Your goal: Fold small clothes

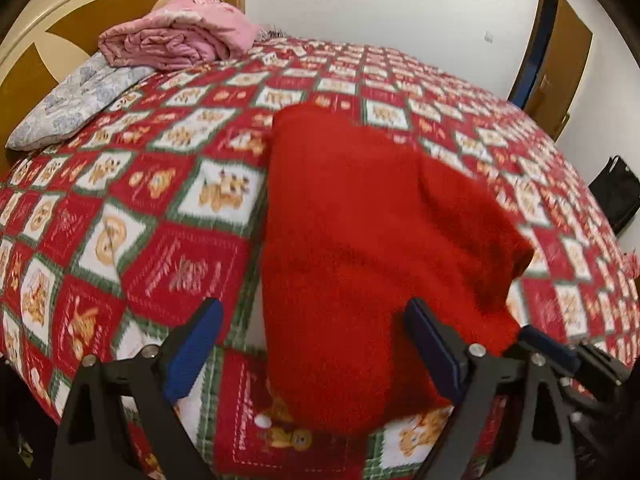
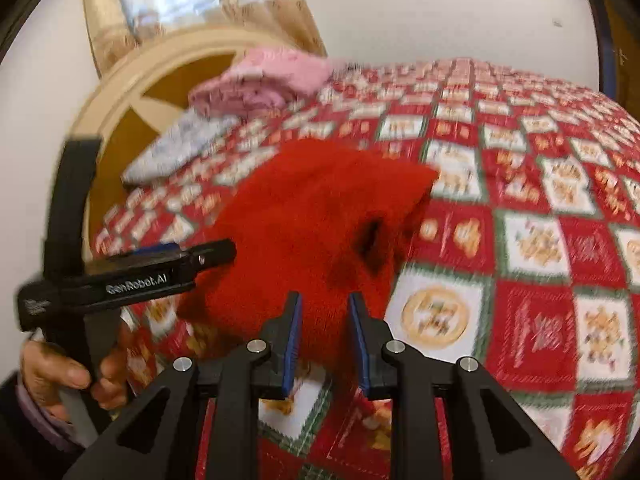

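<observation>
- White walls and a cream-and-brown headboard [image 1: 48,36] frame a bed [image 1: 120,216] covered by a red, white and green patchwork quilt with bear motifs.
- At the head of the bed, a folded pink blanket [image 1: 176,36] sits on a pale floral pillow [image 1: 68,108]; a brown door [image 1: 560,52] stands at the far right of the left wrist view.
- Red fleece garment [image 1: 360,240] lies roughly mid-bed, bunched into a thick, partly folded heap that runs from the near edge away toward the far side.
- Left gripper [image 1: 316,340] has its blue-padded fingers [image 1: 192,352] spread wide; the near end of the garment lies in the gap, closer to the right-hand finger, and the pads do not appear to press on it.
- Right gripper [image 2: 325,340] shows its fingers [image 2: 292,344] narrowly parted, with the garment's near edge just beyond and partly between the tips; whether the pads pinch any fabric cannot be told through the blur.
- From the right wrist view, the left gripper reaches in from the left, held in a hand [image 2: 64,368], its tip at the garment's left side.
</observation>
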The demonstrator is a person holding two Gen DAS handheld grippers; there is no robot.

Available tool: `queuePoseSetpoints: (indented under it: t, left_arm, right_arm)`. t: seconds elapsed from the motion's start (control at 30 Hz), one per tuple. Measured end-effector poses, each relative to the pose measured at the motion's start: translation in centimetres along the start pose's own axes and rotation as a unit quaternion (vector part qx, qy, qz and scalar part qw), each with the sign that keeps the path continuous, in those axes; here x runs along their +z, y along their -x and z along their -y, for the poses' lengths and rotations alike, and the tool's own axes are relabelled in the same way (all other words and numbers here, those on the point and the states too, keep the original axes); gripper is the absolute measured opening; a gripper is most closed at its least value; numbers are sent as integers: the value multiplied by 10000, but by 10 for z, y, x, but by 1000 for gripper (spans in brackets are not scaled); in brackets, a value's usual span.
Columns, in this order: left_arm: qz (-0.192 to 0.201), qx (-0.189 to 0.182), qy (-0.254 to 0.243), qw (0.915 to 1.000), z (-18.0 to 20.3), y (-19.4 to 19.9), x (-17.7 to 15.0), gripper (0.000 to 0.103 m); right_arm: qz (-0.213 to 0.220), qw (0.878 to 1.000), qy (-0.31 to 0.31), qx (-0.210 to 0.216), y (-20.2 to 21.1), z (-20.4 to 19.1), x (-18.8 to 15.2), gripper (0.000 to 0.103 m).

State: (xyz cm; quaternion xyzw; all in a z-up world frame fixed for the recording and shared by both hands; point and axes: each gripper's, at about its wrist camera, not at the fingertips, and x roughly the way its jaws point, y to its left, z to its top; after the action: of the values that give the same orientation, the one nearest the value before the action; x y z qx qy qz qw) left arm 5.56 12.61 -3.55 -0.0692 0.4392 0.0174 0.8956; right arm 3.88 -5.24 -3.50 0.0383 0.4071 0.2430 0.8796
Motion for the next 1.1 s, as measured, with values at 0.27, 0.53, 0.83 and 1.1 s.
queuePoseSetpoints:
  t: [0.27, 0.53, 0.83, 1.1]
  left_arm:
    - [-130, 129, 142, 9997, -3, -5, -13, 94]
    - [306, 400, -155, 9986, 2, 36, -30, 95]
    - [413, 598, -515, 9960, 3, 79, -65, 102]
    - [-79, 325, -502, 9982, -4, 112, -100, 102]
  right_arm:
    - [-283, 9987, -371, -227, -14, 5, -10, 25]
    - [258, 9961, -681, -491, 44, -22, -28, 50]
    - [358, 9906, -468, -1235, 90, -53, -55, 70]
    - [126, 9924, -584, -1077, 133, -80, -75, 70]
